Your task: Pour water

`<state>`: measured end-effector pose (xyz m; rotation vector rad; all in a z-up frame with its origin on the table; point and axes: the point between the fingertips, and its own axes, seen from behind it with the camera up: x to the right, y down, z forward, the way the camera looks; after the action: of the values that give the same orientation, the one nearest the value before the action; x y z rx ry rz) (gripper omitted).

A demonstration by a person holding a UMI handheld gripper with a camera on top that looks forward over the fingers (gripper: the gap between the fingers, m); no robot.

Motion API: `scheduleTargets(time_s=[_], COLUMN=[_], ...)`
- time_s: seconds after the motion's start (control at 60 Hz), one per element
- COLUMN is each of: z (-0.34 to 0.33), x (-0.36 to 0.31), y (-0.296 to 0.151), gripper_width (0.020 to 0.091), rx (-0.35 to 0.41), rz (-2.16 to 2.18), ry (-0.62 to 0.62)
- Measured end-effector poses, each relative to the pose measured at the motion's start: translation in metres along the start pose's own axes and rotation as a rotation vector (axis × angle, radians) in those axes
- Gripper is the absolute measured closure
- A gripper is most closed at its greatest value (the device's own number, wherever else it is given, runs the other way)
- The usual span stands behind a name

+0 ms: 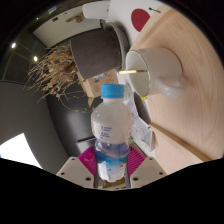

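Observation:
A clear plastic water bottle point(111, 125) with a blue cap and a blue-and-white label stands between my fingers, tilted with the whole view. My gripper point(111, 165) is shut on the bottle's lower body, the pink pads point(90, 160) pressing its sides. Beyond the bottle's cap a white mug point(152, 71) rests on a light wooden table point(190, 90), its mouth facing the bottle. I cannot see any water leaving the bottle.
A dark brown pot point(95, 52) with dry straw-like stems point(55, 72) stands past the bottle on the side away from the mug. A white box with a red mark point(140, 17) sits further back. A grey surface point(60, 125) lies under the straw.

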<state>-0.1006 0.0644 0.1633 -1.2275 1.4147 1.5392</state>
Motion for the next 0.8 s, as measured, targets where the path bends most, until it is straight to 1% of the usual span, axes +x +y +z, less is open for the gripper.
scheduleTargets(time_s=[0.133,0.333,0.417,0.5,0.583,0.667,0.8], z=[0.001,-0.004,-0.005,-0.007,-0.017,-0.028,-0.047], x=[0.006,0.009,0.005,-0.005,-0.021,-0.046,-0.099], y=[-0.010,-0.014,-0.009,0.002,0.011,0.009,-0.021], gripper_width=[0.0752,0.0752,0.0753,0.0754,0.0753,0.0752,0.0752], rx=[-0.005,-0.012,-0.036,-0.076,-0.099,-0.091,-0.020], rz=[0.092,0.096,0.076,0.040,-0.073,-0.291,-0.707], ry=[-0.006,0.001,0.011,0.021,0.040,0.060,0.080])
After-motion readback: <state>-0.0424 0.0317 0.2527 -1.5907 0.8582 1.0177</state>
